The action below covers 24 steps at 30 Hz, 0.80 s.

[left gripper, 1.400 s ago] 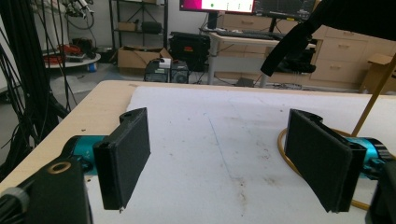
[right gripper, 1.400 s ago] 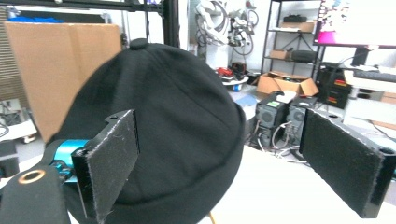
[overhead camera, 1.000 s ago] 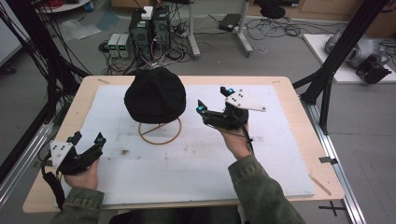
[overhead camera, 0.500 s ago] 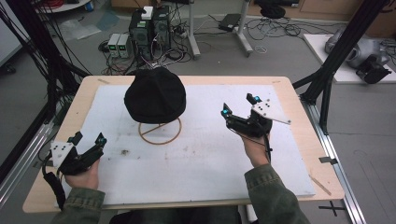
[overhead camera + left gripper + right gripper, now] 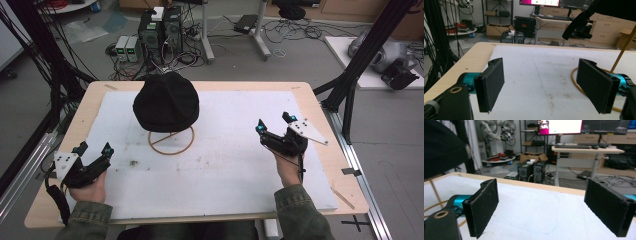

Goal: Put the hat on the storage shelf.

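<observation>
Jaws apart; hat (image 5: 166, 101) crown-up on stand (image 5: 171, 140)

Even indoor light, soft faint shadows, slightly grainy, bright glaring monitors

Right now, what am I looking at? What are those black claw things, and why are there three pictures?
A person sits at a table covered with a white mat. Each hand holds a tool with two black jaws. One camera looks down from above; there you see the left gripper and the right gripper. The other two cameras ride on the tools and look out between their jaws. Both tools are open and hold nothing. On the mat stands a thin ring-shaped stand with a black hat on top.
</observation>
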### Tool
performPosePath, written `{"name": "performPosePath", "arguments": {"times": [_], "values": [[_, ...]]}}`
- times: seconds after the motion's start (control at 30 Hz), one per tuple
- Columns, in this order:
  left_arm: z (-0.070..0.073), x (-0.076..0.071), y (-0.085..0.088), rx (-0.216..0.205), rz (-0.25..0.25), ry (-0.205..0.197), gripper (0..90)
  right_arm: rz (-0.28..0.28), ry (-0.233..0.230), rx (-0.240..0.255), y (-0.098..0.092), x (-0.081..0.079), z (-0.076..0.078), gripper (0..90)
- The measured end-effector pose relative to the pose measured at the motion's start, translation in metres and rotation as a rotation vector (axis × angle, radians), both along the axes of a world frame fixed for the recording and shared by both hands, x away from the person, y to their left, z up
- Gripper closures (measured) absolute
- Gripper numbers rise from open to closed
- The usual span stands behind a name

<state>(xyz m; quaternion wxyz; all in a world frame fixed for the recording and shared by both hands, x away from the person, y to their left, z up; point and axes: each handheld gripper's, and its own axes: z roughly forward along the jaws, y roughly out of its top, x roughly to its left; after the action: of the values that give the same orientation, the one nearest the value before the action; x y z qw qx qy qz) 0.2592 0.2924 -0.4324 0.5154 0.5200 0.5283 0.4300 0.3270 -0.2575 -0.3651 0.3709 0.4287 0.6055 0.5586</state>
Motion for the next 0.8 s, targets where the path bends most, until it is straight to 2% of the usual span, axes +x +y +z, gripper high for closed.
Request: {"name": "performPosePath", "arguments": {"times": [0.13, 0.43, 0.6, 0.73, 0.8], "values": [[0.000, 0.000, 0.000, 0.002, 0.005, 0.002, 22.8, -0.042, 0.007, 0.004, -0.012, -0.004, -0.010, 11.4], [-0.001, -0.001, -0.001, -0.004, 0.006, 0.005, 22.7, -0.130, 0.017, 0.017, -0.032, -0.008, -0.022, 11.4], [0.000, -0.002, -0.002, 0.004, 0.009, -0.001, 22.4, -0.190, 0.022, 0.002, -0.039, -0.010, -0.033, 11.4], [-0.001, -0.002, -0.001, 0.001, 0.014, 0.002, 22.1, -0.214, 0.046, 0.004, -0.045, -0.010, -0.038, 11.3], [-0.001, -0.001, -0.001, -0.001, 0.017, 0.001, 22.1, -0.218, 0.039, 0.007, -0.048, -0.011, -0.039, 11.4]]}}
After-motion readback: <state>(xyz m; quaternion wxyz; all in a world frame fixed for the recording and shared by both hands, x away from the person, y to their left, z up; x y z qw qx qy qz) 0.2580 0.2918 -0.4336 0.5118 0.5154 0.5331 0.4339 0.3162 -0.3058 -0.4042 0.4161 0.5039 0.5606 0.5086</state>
